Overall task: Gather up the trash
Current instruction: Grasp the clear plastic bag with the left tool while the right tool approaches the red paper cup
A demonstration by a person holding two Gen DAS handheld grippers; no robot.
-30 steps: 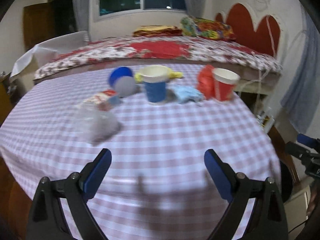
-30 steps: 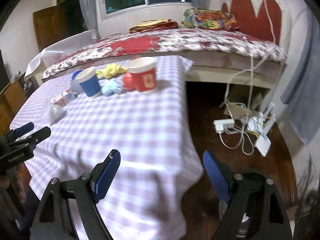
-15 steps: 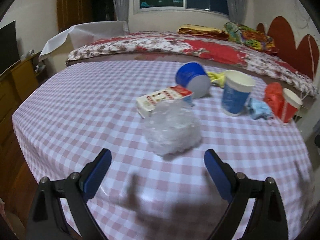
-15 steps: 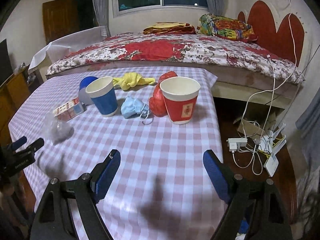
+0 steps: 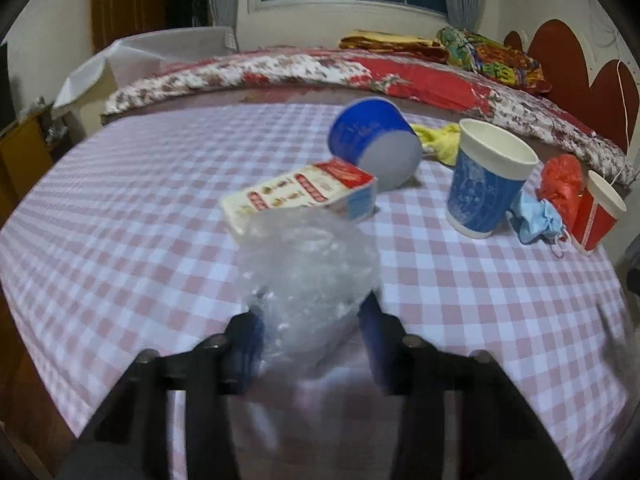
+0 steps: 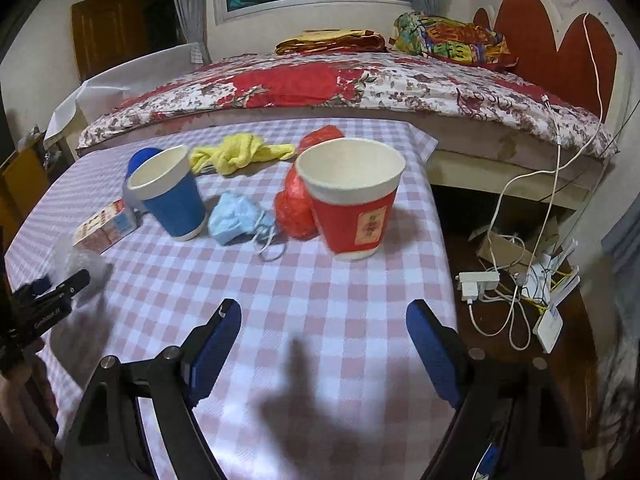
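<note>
1. The left gripper (image 5: 310,320) points down at the checked table (image 5: 120,240), its jaws closing around the crumpled clear plastic bag (image 5: 308,264) lying between them.
2. The right gripper (image 6: 324,340) hovers wide open and holds nothing, before the red cup (image 6: 354,208).
3. Behind the bag lie a carton (image 5: 304,192), a tipped blue cup (image 5: 372,144), an upright blue cup (image 5: 484,188), a face mask (image 5: 536,220) and a yellow cloth (image 6: 236,154).

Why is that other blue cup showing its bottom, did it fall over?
Yes, tipped over. The blue cup lies on its side, grey bottom facing us, beside the upright blue cup.
</note>
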